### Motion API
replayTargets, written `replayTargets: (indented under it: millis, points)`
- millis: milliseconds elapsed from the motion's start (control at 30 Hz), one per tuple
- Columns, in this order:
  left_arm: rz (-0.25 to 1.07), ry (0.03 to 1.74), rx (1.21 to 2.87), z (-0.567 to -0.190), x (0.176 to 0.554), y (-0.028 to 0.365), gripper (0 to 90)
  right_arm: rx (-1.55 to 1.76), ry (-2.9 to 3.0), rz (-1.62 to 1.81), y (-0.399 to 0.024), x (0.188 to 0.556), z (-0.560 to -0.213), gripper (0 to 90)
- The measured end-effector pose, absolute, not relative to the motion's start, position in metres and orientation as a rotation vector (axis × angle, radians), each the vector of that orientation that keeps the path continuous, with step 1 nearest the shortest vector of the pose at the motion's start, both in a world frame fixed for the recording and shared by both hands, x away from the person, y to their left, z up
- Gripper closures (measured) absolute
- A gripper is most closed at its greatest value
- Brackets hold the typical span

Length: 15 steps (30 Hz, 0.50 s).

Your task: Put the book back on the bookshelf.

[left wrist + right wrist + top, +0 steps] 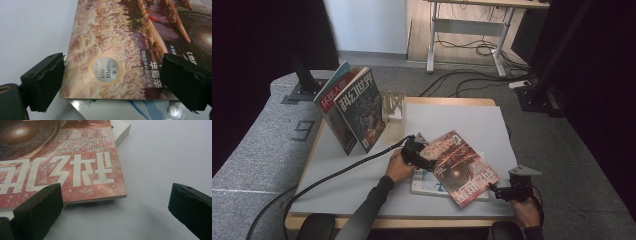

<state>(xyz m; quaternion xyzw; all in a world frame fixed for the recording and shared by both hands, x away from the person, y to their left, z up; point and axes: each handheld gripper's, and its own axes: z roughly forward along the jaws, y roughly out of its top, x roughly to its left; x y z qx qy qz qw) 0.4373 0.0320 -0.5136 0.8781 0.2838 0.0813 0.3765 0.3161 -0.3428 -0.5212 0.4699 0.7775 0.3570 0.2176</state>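
A red magazine [457, 167] lies face up and askew on a white and blue magazine [424, 186] in the middle of the grey mat. My left gripper [425, 159] is at its left edge, open. In the left gripper view the red magazine [112, 45] has its cover edge between the gripper [112, 82]'s spread jaws, with the lower magazine [150, 110] under it. My right gripper [495, 189] is open by the near right corner. In the right gripper view that gripper [113, 212] has the magazine [62, 165]'s corner above its left jaw and bare mat between the jaws.
Two more magazines [362, 107] stand leaning at the back left of the mat [462, 120], beside a white rack [393, 105]. Cables trail from both grippers toward the near edge. A desk frame and floor cables lie beyond the table.
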Motion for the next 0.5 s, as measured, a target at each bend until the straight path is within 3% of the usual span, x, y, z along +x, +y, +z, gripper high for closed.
replayTargets:
  millis: [500]
  points:
    - [0.185, 0.748, 2.263, -0.512, 0.423, 0.046, 4.6, 1.320, 2.130, 0.986, -0.343, 0.329, -0.522, 0.0]
